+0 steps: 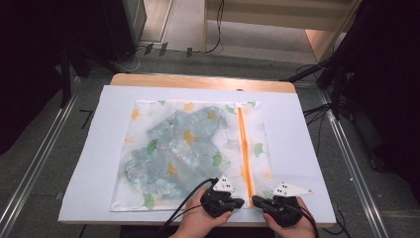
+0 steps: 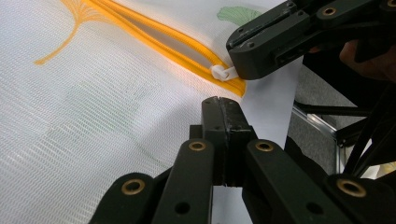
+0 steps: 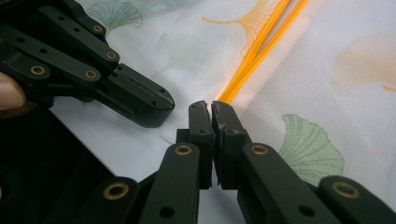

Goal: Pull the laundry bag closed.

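The mesh laundry bag lay mid-frame; its white zipper pull sat at the right claw, clamped on it. The left claw was closed, pinching the bag's edge.

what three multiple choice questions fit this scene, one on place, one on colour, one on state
1. Where is the white zipper pull?
A. At the end of the zipper nearest the person
B. At the far end
C. Halfway along

2. What colour is the zipper?
A. Blue
B. Orange
C. Black

3. How do the jaws of the left hand-held gripper stand?
A. Wide open
B. Closed together
C. Closed around a cup

Answers: 1 A, the pull sits at the near end of the mesh bag, beside the tip of the right hand-held gripper; 2 B, the tape is orange; 3 B, its own view shows the jaws touching.
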